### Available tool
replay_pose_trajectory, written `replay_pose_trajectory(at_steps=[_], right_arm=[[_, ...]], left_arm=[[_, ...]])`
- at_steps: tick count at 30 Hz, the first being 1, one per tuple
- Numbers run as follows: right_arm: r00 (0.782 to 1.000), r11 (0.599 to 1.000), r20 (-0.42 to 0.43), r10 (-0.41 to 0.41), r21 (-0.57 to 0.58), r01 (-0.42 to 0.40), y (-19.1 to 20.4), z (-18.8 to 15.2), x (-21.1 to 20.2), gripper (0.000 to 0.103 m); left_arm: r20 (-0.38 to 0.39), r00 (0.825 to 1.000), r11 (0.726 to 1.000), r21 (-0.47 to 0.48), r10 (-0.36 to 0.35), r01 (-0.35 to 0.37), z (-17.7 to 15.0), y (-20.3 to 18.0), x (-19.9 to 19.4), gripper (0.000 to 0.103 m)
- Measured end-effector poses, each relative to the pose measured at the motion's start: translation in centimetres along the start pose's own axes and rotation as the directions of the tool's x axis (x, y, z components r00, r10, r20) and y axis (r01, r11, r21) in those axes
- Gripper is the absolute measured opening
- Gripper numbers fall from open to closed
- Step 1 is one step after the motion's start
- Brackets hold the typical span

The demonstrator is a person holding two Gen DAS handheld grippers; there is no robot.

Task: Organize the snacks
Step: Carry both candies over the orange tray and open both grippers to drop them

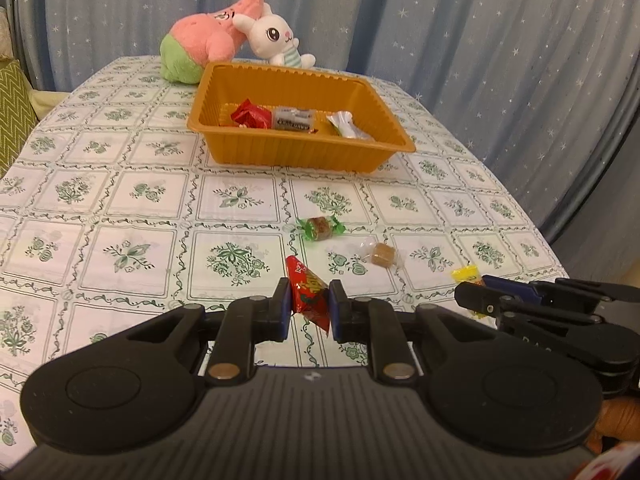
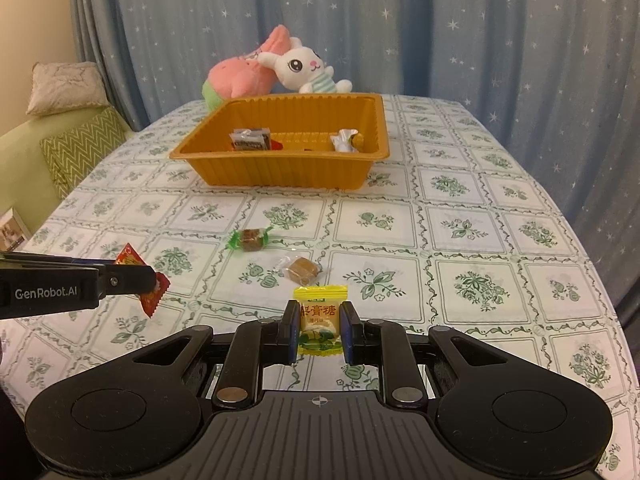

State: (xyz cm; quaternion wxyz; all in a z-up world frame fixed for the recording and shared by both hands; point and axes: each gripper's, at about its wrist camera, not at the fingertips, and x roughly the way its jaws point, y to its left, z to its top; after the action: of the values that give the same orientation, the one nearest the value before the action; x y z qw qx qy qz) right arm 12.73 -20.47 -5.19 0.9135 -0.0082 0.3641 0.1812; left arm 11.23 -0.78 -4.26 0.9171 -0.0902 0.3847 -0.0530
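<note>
My left gripper (image 1: 309,304) is shut on a red wrapped candy (image 1: 307,290), held just above the tablecloth; it shows from the side in the right wrist view (image 2: 154,285). My right gripper (image 2: 320,326) is shut on a yellow candy packet (image 2: 320,320), whose corner shows in the left wrist view (image 1: 466,274). On the cloth ahead lie a green-wrapped candy (image 1: 320,227) (image 2: 250,239) and a clear-wrapped brown candy (image 1: 382,256) (image 2: 301,269). Farther back stands an orange tray (image 1: 280,152) (image 2: 280,170) holding several wrapped snacks.
Two plush toys, a pink one (image 1: 208,36) and a white rabbit (image 1: 276,38), lie behind the tray at the table's far edge. A blue starred curtain hangs behind. A green sofa with cushions (image 2: 76,148) stands to the left of the table.
</note>
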Motion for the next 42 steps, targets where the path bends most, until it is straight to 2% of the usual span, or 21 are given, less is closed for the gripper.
replay_pose_trajectory(at_steps=[12,22,31,42], right_arm=[[1.0,1.0,0.031,-0.004,-0.011,0.005,0.6,0.7,-1.9,0.021],[0.999,1.0,0.046,0.001,-0.031,0.001,0.8,1.9,-2.0,0.021],[0.998,0.999,0.066,0.011,-0.05,-0.008,0.7,4.9,-0.5,0.021],[0.997,0.998,0.076,0.018,-0.063,-0.013,-0.2,8.9,3.1,0.021]], left_arm=[[0.037,0.999,1.0,-0.001,-0.008,0.008,1.0,0.0,-2.0,0.017],[0.051,0.999,1.0,0.009,-0.011,0.011,2.7,0.6,-2.2,0.017],[0.072,0.997,0.999,0.045,-0.007,0.003,6.3,1.5,-0.9,0.017],[0.062,0.998,0.997,0.071,-0.018,0.014,10.5,2.5,3.4,0.017]])
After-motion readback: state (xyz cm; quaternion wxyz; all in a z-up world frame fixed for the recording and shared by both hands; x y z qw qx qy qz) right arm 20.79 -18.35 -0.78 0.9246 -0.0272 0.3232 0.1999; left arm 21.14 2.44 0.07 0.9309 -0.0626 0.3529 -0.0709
